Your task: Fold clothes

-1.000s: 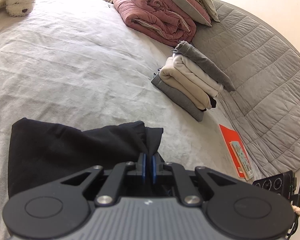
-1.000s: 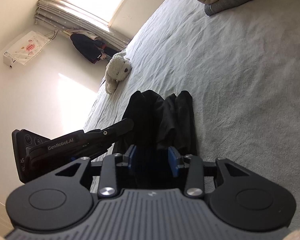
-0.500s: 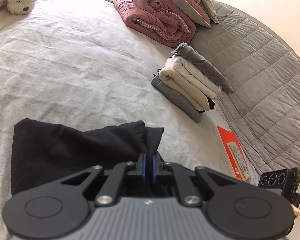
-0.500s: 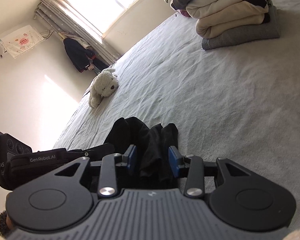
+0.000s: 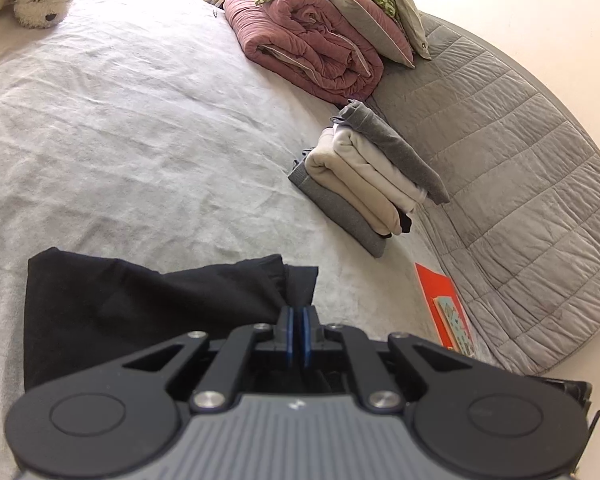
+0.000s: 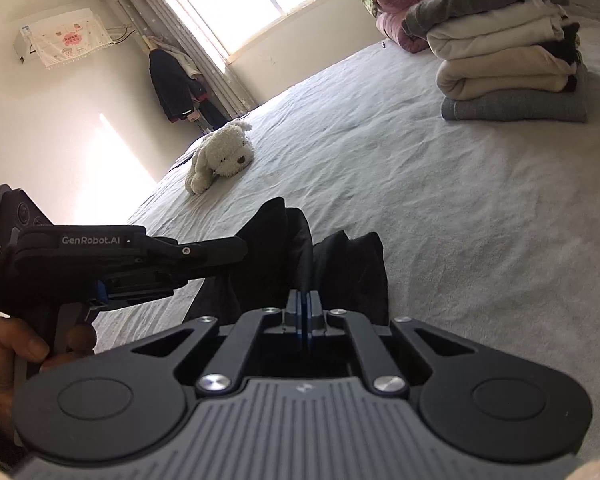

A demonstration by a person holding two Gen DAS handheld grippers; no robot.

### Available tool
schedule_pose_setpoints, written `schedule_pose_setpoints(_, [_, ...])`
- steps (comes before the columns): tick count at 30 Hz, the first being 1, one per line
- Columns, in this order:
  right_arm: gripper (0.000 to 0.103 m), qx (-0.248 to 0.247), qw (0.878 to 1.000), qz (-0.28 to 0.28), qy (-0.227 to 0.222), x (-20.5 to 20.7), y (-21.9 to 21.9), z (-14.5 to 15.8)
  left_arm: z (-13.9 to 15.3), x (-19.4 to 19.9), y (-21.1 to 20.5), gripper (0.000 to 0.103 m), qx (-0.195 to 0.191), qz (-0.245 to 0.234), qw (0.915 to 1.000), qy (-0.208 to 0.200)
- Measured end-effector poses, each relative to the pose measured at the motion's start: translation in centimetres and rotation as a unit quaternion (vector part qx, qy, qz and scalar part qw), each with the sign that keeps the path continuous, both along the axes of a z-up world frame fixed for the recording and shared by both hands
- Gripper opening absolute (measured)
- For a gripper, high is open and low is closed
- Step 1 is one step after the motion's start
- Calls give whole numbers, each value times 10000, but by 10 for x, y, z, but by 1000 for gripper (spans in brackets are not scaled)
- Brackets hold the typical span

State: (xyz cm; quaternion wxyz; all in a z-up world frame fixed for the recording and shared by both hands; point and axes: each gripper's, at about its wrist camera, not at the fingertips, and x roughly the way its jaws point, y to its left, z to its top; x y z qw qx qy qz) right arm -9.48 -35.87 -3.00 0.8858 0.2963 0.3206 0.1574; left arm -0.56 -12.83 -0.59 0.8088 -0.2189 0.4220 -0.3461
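Now I have both grippers clamped on the black garment (image 5: 140, 312), which lies bunched on the grey bed sheet (image 5: 140, 128) close in front of me. My left gripper (image 5: 299, 320) has its blue pads pressed together with a fold of the black cloth's right-hand corner pinched between them. My right gripper (image 6: 303, 308) has just been closing, and its jaws now meet on a raised ridge of the same garment, so a thin pleat of dark cloth stands up between the pads.

Seen from the right wrist, the left gripper reaches in from the left side of the garment, its body lying nearly level over the cloth, and a hand (image 6: 16, 356) grips its handle at the lower left edge.

Taking the garment as my landmark: a pile of folded clothes (image 5: 364, 184), grey, cream and white, sits beyond it to the right, well apart from it on the sheet. Farther beyond that pile a rolled pink quilt (image 5: 312, 52) carries a green patterned cover and a pillow. A white plush dog (image 6: 220, 156) lies far beyond the garment to the left. A red book (image 5: 444, 308) rests to the garment's right, at the edge of a grey quilted pad (image 5: 520, 160). Past the plush dog, dark coats hang beside a bright window (image 6: 252, 0).
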Motion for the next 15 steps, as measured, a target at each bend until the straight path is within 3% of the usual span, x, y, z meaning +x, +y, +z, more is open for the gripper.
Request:
schedule_pose_setpoints(2, [4, 575, 9979, -33, 307, 0, -11, -10, -4, 3, -8, 1, 17, -74, 10000, 11])
schedule_pose_setpoints(4, [4, 763, 9958, -112, 491, 1, -18, -18, -10, 5, -15, 1, 67, -132, 9999, 57])
schedule_pose_setpoints(8, [4, 826, 9937, -154, 746, 3, -22, -28, -27, 8, -23, 2, 25, -218, 9995, 219])
schedule_pose_setpoints(13, [4, 568, 9960, -36, 695, 4, -17, -20, -32, 9, -16, 5, -181, -345, 9991, 149])
schedule_pose_setpoints(15, [12, 510, 9967, -77, 630, 2, -20, -16, -25, 7, -8, 12, -252, -399, 9989, -35])
